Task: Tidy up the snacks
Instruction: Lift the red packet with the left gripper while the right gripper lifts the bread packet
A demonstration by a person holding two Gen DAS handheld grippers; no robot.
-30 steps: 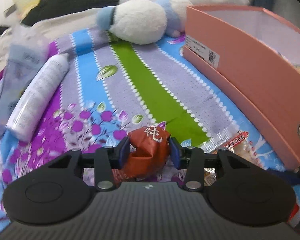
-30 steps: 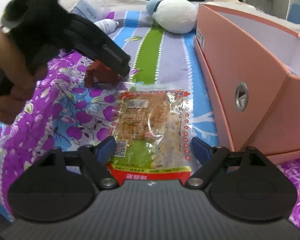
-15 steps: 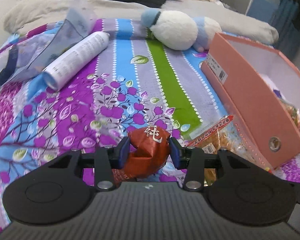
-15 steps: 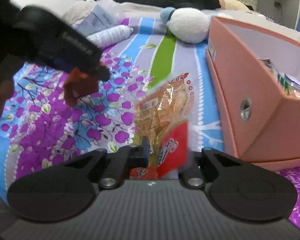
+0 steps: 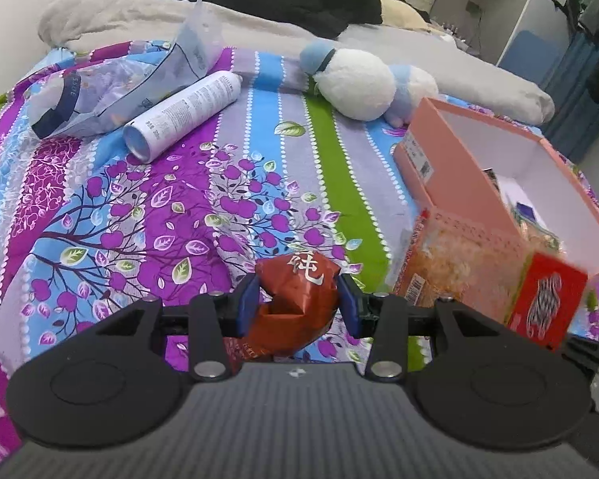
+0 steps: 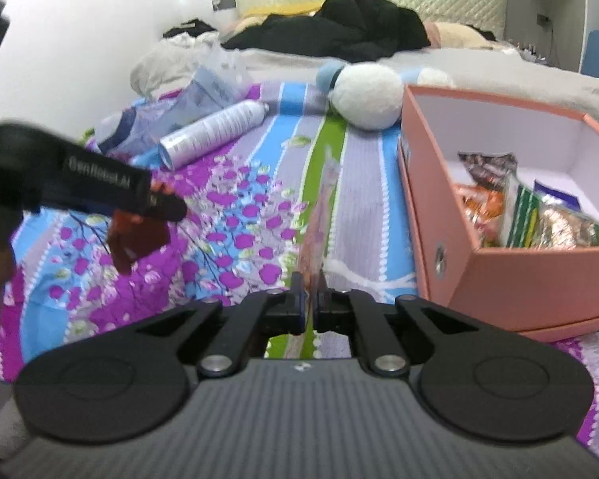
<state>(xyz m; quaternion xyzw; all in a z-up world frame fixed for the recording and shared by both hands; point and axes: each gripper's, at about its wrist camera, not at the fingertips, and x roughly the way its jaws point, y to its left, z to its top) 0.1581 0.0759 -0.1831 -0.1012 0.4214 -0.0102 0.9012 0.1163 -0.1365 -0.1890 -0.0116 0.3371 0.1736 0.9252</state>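
My left gripper (image 5: pixel 297 303) is shut on a small red snack packet (image 5: pixel 297 301) with white characters, held above the patterned bedspread; the packet also shows in the right wrist view (image 6: pixel 137 233). My right gripper (image 6: pixel 309 303) is shut on a clear snack bag with a red end (image 6: pixel 319 215), lifted and seen edge-on. In the left wrist view that bag (image 5: pixel 471 263) hangs in front of the pink box (image 5: pixel 459 183). The pink box (image 6: pixel 431 199) stands open at the right, with several snack packets (image 6: pixel 539 215) inside.
A white spray can (image 5: pixel 183 115) and a crumpled plastic bag (image 5: pixel 116 95) lie at the far left of the bed. A white and blue plush toy (image 5: pixel 363 78) lies beyond the box. Grey bedding and black clothes are piled at the back.
My right gripper closed on the clear snack bag and lifted it off the bedspread. Both grippers have risen, and the box interior has come into view.
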